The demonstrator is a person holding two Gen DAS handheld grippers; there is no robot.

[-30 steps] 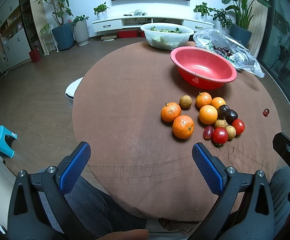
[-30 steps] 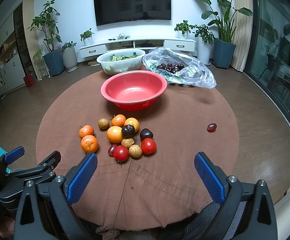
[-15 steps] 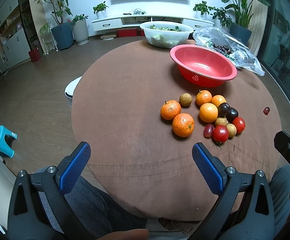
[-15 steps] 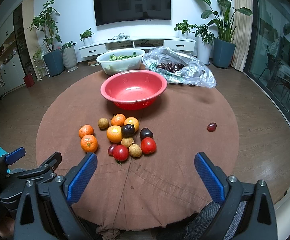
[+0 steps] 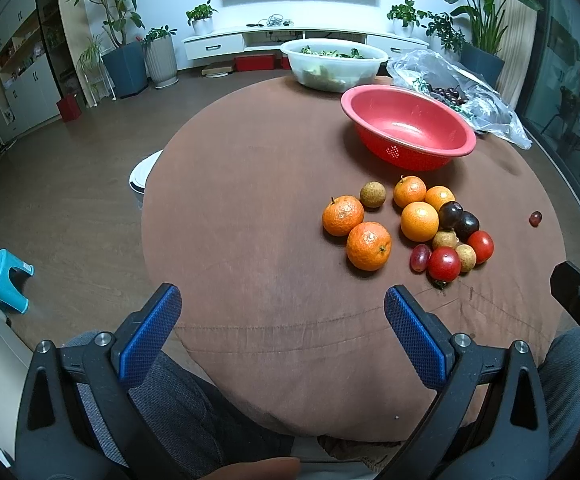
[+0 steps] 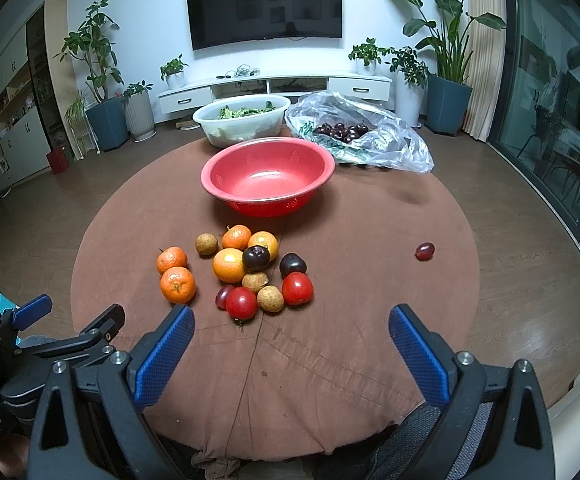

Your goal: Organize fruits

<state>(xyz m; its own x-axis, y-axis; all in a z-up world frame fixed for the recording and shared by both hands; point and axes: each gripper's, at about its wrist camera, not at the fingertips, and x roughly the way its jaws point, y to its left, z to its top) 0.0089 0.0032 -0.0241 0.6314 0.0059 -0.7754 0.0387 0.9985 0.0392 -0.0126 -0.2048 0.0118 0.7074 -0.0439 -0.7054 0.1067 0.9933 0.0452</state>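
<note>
A cluster of fruit lies on the round brown table: several oranges, two red tomatoes, dark plums, brown longans and a grape. A lone grape lies apart to the right. An empty red basin stands behind the cluster. My left gripper is open and empty near the table's front edge, left of the fruit. My right gripper is open and empty, just in front of the cluster.
A white basin of greens and a clear plastic bag of dark cherries stand at the table's far side. A blue stool and a white object are on the floor left of the table.
Both grippers have crept slightly forward toward the table; the fruit has not moved and both grippers stay open.
</note>
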